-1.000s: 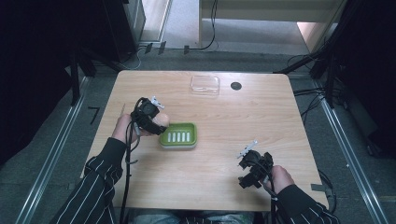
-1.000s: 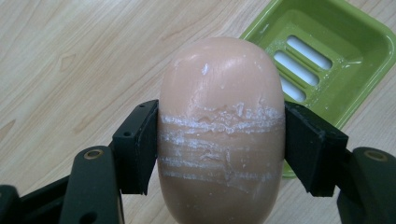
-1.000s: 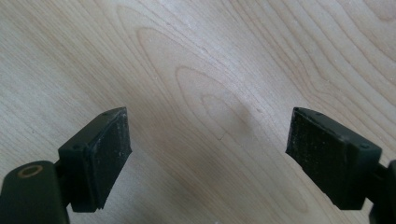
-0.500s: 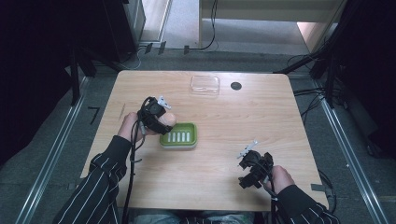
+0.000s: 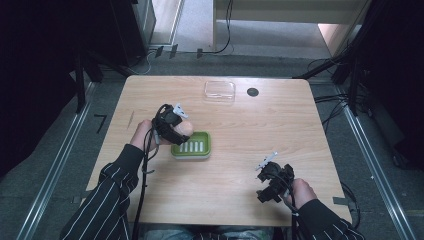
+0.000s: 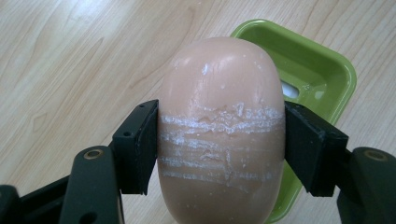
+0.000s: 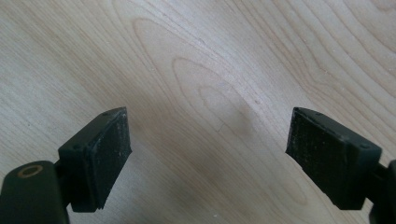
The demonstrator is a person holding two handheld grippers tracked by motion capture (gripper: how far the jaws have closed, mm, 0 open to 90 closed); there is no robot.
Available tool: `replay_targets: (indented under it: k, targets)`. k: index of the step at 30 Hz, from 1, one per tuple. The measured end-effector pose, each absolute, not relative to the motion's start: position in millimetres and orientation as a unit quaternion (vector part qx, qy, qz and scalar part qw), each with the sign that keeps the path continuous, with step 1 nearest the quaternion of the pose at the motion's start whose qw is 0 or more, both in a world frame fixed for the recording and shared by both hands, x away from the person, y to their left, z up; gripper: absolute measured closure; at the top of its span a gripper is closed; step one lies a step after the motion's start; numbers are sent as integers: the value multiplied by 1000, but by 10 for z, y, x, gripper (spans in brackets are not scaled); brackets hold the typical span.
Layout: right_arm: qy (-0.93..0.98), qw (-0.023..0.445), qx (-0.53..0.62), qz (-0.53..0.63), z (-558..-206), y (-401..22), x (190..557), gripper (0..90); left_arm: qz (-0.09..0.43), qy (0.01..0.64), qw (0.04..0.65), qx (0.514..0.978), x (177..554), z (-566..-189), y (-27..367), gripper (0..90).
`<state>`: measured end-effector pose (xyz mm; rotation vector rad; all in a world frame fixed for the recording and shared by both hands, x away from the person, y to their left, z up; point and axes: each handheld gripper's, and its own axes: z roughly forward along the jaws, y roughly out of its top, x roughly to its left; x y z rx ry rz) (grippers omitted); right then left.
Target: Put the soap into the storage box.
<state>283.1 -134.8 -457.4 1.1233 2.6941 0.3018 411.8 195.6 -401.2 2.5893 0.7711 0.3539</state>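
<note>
Table: a light wooden tabletop (image 5: 280,135) with rounded corners is seen.
Container: a clear rectangular plastic box (image 5: 219,90) is set near the far edge.
Mark: a small dark round disc (image 5: 253,92) lies just beside the box.
Floor: grey carpet (image 5: 60,165) and black cables (image 5: 330,107) are seen around the table.
</note>
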Motion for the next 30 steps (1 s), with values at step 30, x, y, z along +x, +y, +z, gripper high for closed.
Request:
replay_targets:
  k: [30]
  targets:
    - [913, 104, 382, 102, -4571, -1370, 2812, 143, 122, 217, 211, 945, 4108, -4218, 1794, 334]
